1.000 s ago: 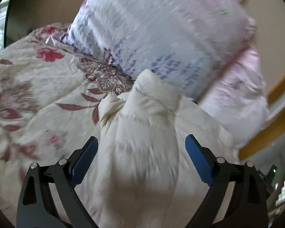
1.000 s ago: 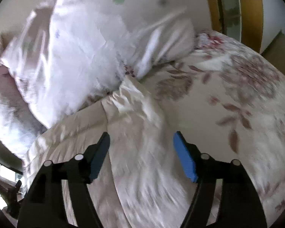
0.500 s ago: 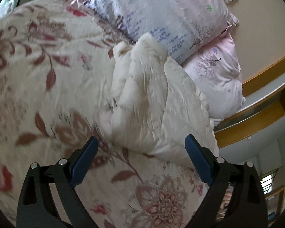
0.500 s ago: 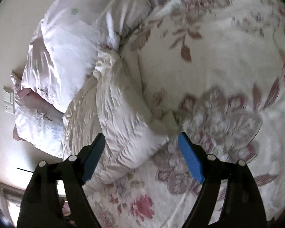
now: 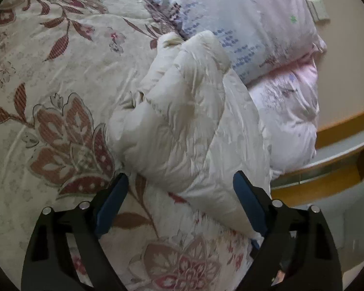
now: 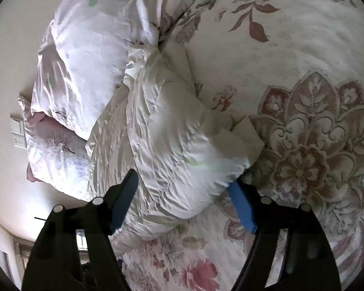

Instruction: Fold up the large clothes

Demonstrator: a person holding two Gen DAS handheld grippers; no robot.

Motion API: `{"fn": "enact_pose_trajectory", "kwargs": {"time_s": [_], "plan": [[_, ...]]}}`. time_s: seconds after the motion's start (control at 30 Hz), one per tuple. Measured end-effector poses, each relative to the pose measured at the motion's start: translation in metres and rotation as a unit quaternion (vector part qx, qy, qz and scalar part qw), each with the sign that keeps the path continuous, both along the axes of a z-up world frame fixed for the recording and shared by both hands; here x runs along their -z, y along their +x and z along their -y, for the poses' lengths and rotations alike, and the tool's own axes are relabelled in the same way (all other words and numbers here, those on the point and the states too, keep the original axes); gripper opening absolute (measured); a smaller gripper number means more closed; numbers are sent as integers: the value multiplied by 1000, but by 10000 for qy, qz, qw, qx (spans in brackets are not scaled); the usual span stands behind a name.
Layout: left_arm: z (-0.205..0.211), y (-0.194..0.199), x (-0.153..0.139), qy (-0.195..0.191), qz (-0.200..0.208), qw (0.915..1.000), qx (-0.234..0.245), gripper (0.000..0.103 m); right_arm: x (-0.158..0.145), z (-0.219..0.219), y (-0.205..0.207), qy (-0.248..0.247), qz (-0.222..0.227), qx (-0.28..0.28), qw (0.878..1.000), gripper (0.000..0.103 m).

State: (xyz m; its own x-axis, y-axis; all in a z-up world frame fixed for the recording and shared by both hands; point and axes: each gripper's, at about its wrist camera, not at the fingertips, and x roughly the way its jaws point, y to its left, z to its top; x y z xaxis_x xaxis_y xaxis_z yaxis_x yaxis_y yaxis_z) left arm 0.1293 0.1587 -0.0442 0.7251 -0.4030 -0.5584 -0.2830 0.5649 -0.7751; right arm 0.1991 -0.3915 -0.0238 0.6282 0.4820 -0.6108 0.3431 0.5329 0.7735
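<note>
A cream-white puffy jacket (image 5: 182, 126) lies bundled and folded on the floral bedspread (image 5: 60, 77), its far end against the pillows. It also shows in the right wrist view (image 6: 177, 140). My left gripper (image 5: 180, 206) is open and empty, its blue pads on either side of the jacket's near edge. My right gripper (image 6: 185, 203) is open and empty too, straddling the jacket's near end from just above.
Two pale pink-and-white pillows (image 5: 254, 24) are stacked at the head of the bed, also in the right wrist view (image 6: 85, 60). A wooden bed frame edge (image 5: 339, 131) runs at the right. A wall switch plate (image 6: 18, 133) is beside the pillows.
Both grippers have pulled back and up from the jacket, then come in over its near edge. The jacket stays folded on the bed. Both grippers stayed open.
</note>
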Motion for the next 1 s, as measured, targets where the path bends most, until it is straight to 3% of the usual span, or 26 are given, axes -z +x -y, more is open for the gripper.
{"fn": "enact_pose_trajectory", "kwargs": {"time_s": [0.23,0.37,0.47,0.7,1.0], "plan": [[-10,15,8,-253,117,9973,-675,68,5,3,4,-4,128,155,9998,55],[-20,20,19,-648,147,9943,-832,34,7,3,5,-67,207,123,9997,32],[-24,17,18,-708,275,9942,-758,20,-2,0,1,-181,412,-14,9990,21],[-42,-18,-12,-361,705,9944,-699,15,-26,-14,-15,-373,793,-732,9935,18],[-90,-104,-7,-294,619,9895,-1276,15,-28,-72,-61,-810,893,-2352,9644,18]]}}
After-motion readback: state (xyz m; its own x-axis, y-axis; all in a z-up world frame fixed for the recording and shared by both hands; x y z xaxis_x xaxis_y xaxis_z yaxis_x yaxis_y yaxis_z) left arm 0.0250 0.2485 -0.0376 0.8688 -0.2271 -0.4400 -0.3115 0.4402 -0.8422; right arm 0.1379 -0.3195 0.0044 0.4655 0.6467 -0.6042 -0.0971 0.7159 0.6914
